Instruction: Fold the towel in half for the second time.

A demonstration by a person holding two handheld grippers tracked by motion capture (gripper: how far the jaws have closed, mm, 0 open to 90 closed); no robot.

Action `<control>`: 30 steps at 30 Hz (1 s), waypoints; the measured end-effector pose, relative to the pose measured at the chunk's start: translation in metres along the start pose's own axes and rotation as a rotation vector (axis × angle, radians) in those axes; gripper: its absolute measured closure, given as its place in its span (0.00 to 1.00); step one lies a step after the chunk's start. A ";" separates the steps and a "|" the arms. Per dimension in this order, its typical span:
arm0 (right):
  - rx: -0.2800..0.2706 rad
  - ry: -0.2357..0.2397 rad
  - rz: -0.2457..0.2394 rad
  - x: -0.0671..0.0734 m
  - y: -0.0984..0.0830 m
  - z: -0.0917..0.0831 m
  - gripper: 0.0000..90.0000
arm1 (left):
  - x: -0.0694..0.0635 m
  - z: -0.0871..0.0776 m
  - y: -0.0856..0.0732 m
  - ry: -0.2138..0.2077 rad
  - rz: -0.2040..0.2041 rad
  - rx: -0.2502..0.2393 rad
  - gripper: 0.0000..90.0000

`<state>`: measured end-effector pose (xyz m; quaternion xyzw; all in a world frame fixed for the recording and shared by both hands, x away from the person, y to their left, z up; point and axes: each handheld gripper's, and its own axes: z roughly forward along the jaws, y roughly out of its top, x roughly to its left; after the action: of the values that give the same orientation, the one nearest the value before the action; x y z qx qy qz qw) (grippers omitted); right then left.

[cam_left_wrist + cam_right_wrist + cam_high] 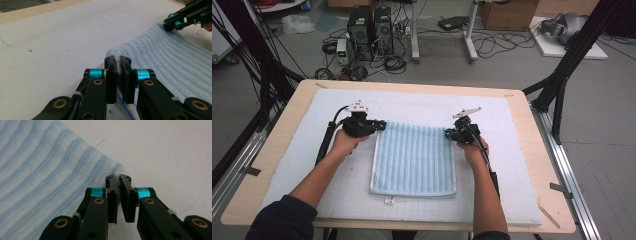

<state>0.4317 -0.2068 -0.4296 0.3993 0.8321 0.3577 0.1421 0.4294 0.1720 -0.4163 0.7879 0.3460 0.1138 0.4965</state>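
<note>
A light blue striped towel (pixel 414 157) lies folded flat on the white mat (pixel 412 105) in the middle of the table. My left gripper (pixel 381 125) is shut on the towel's far left corner (pixel 113 53), its jaws pinching the cloth edge (pixel 118 60). My right gripper (pixel 448 134) is shut on the far right corner (pixel 117 170), with cloth caught between its jaws (pixel 118 178). Across the towel (pixel 160 57) in the left gripper view shows the right gripper (pixel 168 25). Both hands rest just outside the towel's far edge.
The white mat covers a wooden table top (pixel 277 145) with bare mat on all sides of the towel. Black frame legs (pixel 562 70) stand at the right, and computers (pixel 369 27) and cables lie on the floor beyond the table.
</note>
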 end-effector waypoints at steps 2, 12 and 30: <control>-0.017 -0.008 0.016 -0.003 0.004 0.000 0.95 | 0.004 0.001 0.000 0.018 -0.005 -0.027 0.94; -0.102 -0.068 0.022 -0.005 0.029 0.002 0.95 | 0.028 0.003 0.014 0.073 -0.068 -0.088 0.94; -0.169 -0.002 0.002 0.012 0.011 -0.024 0.95 | 0.003 -0.027 0.000 -0.001 -0.017 -0.051 0.94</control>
<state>0.4182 -0.2044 -0.4042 0.3872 0.7984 0.4264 0.1755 0.4175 0.1930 -0.4041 0.7720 0.3495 0.1180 0.5177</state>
